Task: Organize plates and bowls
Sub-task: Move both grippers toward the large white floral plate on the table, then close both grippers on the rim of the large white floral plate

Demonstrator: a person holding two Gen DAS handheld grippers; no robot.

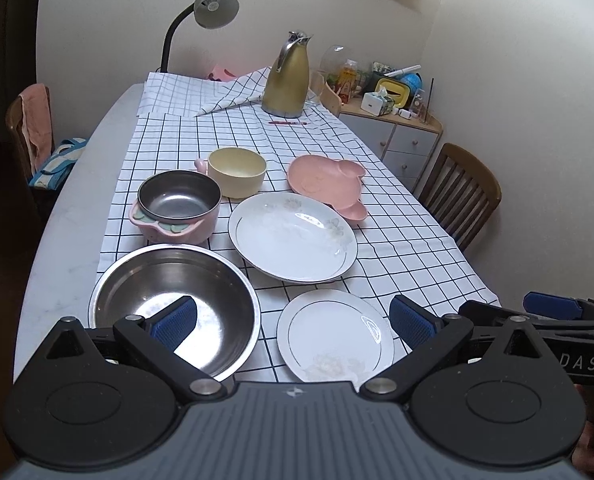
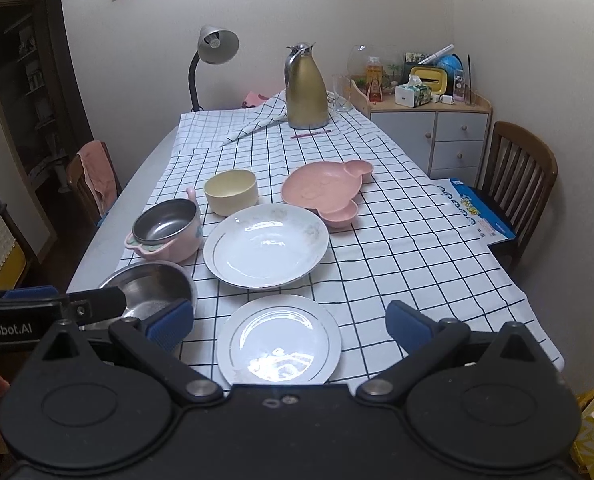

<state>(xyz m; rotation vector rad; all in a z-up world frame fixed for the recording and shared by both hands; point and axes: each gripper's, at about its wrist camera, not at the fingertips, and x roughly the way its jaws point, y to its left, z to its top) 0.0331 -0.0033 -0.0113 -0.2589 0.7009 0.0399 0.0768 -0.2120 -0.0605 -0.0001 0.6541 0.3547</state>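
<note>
On the checked tablecloth lie a small white plate (image 1: 335,336) (image 2: 279,340) nearest me, a large white plate (image 1: 293,236) (image 2: 265,250) behind it, and a pink bear-shaped dish (image 1: 327,184) (image 2: 325,192) further back. At the left stand a big steel bowl (image 1: 175,304) (image 2: 153,288), a pink pot with a steel liner (image 1: 177,208) (image 2: 165,230) and a cream bowl (image 1: 237,172) (image 2: 231,192). My left gripper (image 1: 293,322) hovers open over the near table edge, between steel bowl and small plate. My right gripper (image 2: 289,326) is open above the small plate. Neither holds anything.
A gold thermos jug (image 1: 287,80) (image 2: 306,88), a pen (image 1: 287,123) and a folded cloth lie at the table's far end beside a desk lamp (image 1: 213,8). Wooden chairs (image 2: 517,176) stand on both sides. A cluttered corner cabinet (image 2: 433,120) is behind.
</note>
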